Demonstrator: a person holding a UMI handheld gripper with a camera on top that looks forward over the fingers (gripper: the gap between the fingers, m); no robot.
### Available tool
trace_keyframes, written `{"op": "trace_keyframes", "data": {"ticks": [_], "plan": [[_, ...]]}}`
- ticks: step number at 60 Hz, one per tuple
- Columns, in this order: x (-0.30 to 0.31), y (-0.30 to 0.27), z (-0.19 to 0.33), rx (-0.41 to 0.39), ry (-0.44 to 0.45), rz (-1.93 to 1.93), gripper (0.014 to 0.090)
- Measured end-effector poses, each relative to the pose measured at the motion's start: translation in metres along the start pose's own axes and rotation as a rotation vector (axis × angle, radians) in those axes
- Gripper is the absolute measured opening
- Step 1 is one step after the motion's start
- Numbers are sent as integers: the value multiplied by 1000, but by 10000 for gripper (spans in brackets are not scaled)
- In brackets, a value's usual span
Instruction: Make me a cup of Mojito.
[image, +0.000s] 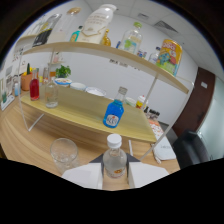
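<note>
Gripper (115, 176) fingers (82, 176) are pressing either side of a clear plastic bottle with white cap (115, 157), holding it upright. Empty round glass (64, 152) is standing just beside it on the wooden table (30, 137); blue-liquid bottle (114, 112) is sitting on the shelf beyond

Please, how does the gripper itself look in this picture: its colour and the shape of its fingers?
The gripper has two pale, white-grey fingers, broad and flat, widening toward the camera like wedges. Their surfaces look plain, with no markings or cables visible. Its body is hidden in black below. No hand or sleeve shows.
</note>
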Motion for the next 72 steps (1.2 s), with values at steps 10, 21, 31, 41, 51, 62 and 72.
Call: {"op": "trace_keyframes", "data": {"ticks": [10, 21, 31, 41, 51, 62, 72], "plan": [[1, -22, 0, 54, 134, -448, 343], [-4, -49, 1, 106, 273, -926, 338], [-7, -44, 8, 24, 339, -1257, 341], [-11, -45, 8, -15, 395, -1577, 343], [-17, -46, 5, -49, 425, -1722, 344], [-23, -47, 0, -58, 415, -1772, 343], [-22, -50, -2, -39, 386, -1718, 342]]}}
